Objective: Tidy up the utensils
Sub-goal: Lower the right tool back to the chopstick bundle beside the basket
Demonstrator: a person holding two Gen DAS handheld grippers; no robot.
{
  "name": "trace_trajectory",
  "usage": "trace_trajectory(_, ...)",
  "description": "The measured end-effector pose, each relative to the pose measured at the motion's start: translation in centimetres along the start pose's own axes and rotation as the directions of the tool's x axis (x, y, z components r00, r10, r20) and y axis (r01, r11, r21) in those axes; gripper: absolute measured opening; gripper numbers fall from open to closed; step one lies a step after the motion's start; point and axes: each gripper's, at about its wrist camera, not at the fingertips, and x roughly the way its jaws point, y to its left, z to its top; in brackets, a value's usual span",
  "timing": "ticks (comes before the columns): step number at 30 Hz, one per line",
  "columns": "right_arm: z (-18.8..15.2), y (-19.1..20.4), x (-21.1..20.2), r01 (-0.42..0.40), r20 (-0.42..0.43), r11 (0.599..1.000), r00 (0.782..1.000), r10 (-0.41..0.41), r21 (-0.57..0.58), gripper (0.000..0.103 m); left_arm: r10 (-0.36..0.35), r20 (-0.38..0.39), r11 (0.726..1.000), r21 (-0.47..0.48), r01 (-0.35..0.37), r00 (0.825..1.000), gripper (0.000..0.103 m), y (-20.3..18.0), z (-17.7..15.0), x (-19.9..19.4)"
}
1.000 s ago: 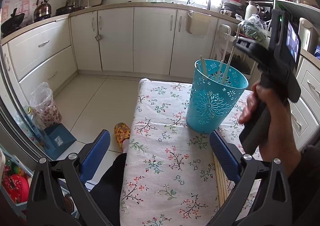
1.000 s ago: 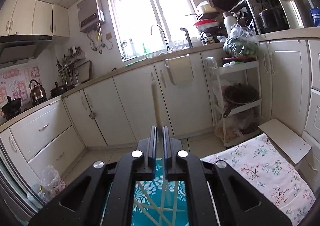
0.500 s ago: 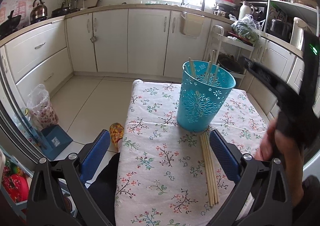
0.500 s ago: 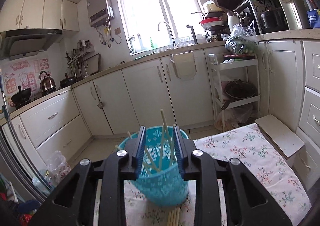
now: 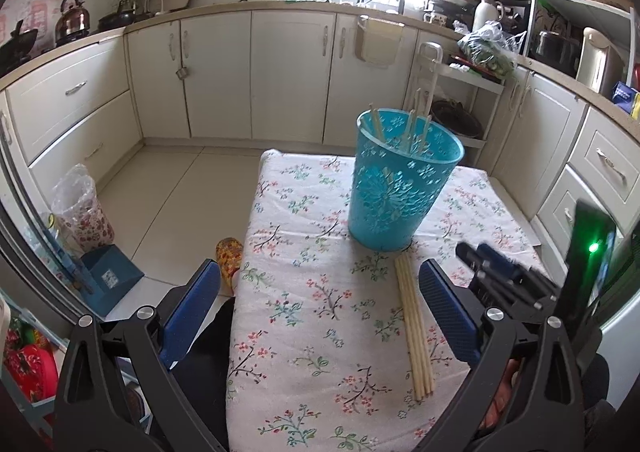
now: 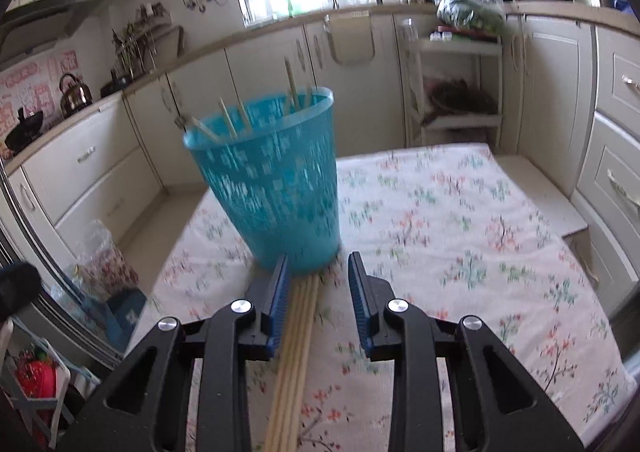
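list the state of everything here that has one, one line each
left gripper: jaws wide open, empty
right gripper: jaws open, low over the loose chopsticks, gripping nothing
blue basket: upright on the tablecloth, several chopsticks standing inside
loose chopsticks: lying flat in a bundle on the tablecloth, far ends at the basket's base
tablecloth: spread flat
cabinet doors: shut
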Motion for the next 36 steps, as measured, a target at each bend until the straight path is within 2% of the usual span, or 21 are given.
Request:
trace_trajectory(4, -1.7, -0.6, 2.4, -0.001, -0.115, 1.000, 0.993, 0.002, 0.005, 0.023, 0.019, -0.031, 1.000, -0.004, -0.019, 0.999, 0.095, 0.6, -0.7, 0.8)
trace_trajectory(7, -2.5, -0.8, 3.4, -0.004, -0.157, 1.000, 0.988, 0.006, 0.010, 0.021, 0.026, -0.051, 1.000, -0.001, -0.027, 0.998, 0.095, 0.8, -1.2, 1.3)
trace_trajectory(17, -3.0, 0.0, 4.3, -0.043, -0.196, 0.999, 0.980, 0.042, -0.001, 0.021, 0.024, -0.086, 1.000, 0.007, -0.024, 0.996, 0.095, 0.5, -1.8, 2.4)
trace_trajectory(24, -3.0, 0.6, 4.9, -0.017, -0.234, 0.998, 0.972, 0.004, -0.052, 0.021, 0.025, -0.096, 1.000, 0.015, -0.023, 0.995, 0.095, 0.1, -1.9, 2.6)
trace_trajectory(27, -3.1, 0.2, 4.8, -0.007, -0.244, 0.999, 0.970, -0.006, -0.053, 0.012, 0.025, -0.104, 0.999, 0.024, -0.023, 0.994, 0.095, -0.2, -2.0, 2.9)
trace_trajectory(29, -3.0, -0.1, 4.8, -0.010, -0.252, 0.999, 0.968, -0.003, -0.051, 0.010, 0.025, -0.110, 0.999, 0.030, -0.022, 0.994, 0.095, -0.5, -2.1, 3.2)
trace_trajectory(36, -3.1, -2.1, 4.2, -0.029, -0.270, 1.000, 0.963, 0.025, -0.010, 0.008, 0.020, -0.207, 0.995, 0.103, 0.001, 0.978, 0.095, -3.6, -2.6, 8.7)
